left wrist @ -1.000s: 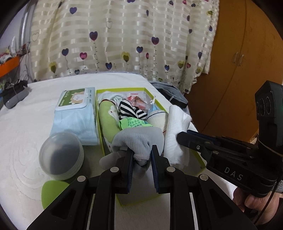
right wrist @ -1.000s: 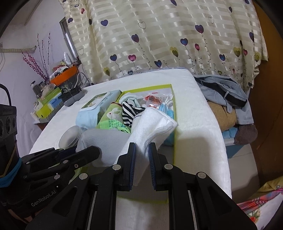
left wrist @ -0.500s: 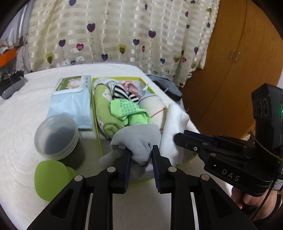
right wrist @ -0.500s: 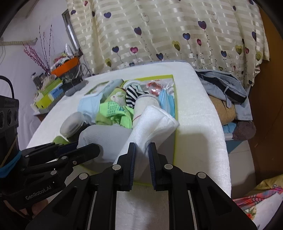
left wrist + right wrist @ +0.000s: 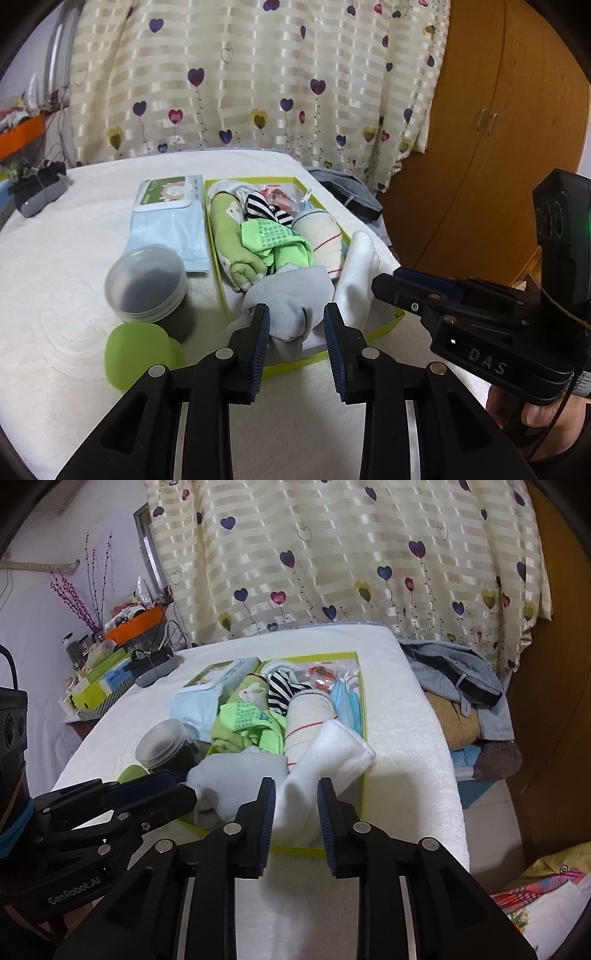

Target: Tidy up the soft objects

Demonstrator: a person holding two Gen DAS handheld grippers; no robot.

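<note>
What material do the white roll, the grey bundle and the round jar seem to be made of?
White roll: probably terry or fleece cloth, matte; its surface looks fluffy and its folds are soft.
Grey bundle: likely smooth knit fabric, matte; it creases and sags loosely.
Round jar: seemingly translucent plastic with a frosted lid; its dark contents show through dimly. Glass cannot be ruled out.
</note>
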